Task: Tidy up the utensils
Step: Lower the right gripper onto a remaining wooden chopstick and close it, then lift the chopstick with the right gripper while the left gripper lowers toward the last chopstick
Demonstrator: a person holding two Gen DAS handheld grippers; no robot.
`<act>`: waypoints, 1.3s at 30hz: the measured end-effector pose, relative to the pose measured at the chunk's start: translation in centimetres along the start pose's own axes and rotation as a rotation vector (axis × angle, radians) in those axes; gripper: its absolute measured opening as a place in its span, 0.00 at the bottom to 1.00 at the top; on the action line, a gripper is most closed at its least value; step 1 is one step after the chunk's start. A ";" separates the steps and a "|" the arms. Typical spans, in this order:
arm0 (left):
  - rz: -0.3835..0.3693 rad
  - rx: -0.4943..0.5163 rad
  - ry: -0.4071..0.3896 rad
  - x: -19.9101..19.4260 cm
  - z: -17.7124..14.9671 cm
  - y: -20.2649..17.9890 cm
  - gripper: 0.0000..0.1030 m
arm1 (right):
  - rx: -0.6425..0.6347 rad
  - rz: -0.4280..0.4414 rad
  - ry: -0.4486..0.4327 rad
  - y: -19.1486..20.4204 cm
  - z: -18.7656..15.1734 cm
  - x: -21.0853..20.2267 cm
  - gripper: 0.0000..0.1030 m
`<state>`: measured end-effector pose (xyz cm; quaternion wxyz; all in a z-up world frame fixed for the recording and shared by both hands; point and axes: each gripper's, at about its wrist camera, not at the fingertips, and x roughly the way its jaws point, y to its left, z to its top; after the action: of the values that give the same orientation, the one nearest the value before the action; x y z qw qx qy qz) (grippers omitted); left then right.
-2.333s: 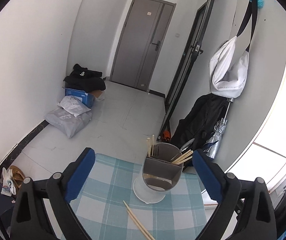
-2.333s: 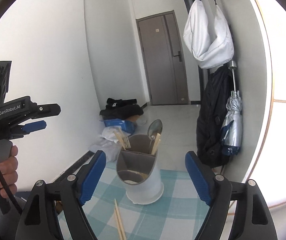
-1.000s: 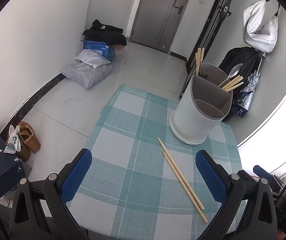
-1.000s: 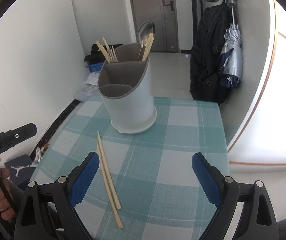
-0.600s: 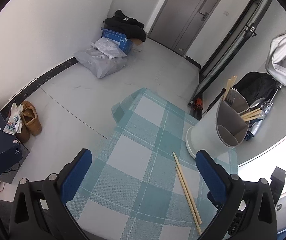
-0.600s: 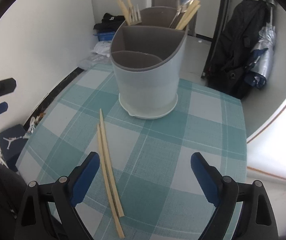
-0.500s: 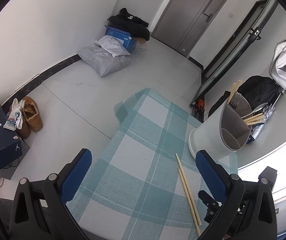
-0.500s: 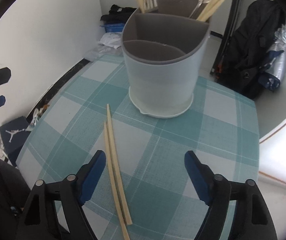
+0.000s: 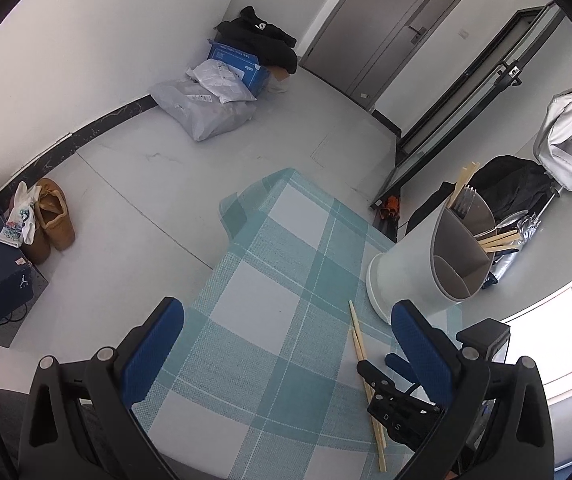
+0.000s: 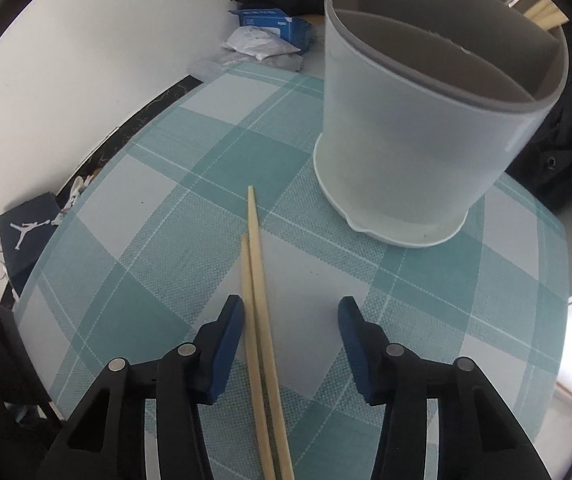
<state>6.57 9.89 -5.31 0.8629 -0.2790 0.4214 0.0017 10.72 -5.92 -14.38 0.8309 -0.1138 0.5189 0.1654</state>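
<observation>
Lowered now, right hand-held gripper [image 10: 290, 314] is closing around chopsticks [image 10: 257, 300].

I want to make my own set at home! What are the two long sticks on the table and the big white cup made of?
The chopsticks look like bare wood or bamboo: pale tan, matte, square-cut ends. The utensil holder looks like plastic: smooth, slightly see-through white wall with a grey liner inside. Neither is certain from looks alone.

left gripper [image 9: 288, 338] wide, right gripper [image 10: 290, 316] closing
</observation>
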 end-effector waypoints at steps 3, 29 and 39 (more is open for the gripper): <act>0.000 -0.001 0.005 0.0 0.1 0.0 0.99 | 0.026 0.004 0.003 -0.6 -0.2 -0.3 0.40; -0.010 -0.066 0.021 -0.1 0.5 0.8 0.99 | 0.203 0.096 0.041 -0.8 -2.7 -1.8 0.04; -0.012 -0.089 0.030 -0.2 0.4 1.5 0.99 | 0.142 0.083 0.015 4.0 -2.0 -2.0 0.04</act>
<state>6.36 11.41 -5.68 0.8432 -0.3194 0.4323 0.0111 6.63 -3.25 -13.50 0.8255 -0.0342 0.5396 0.1620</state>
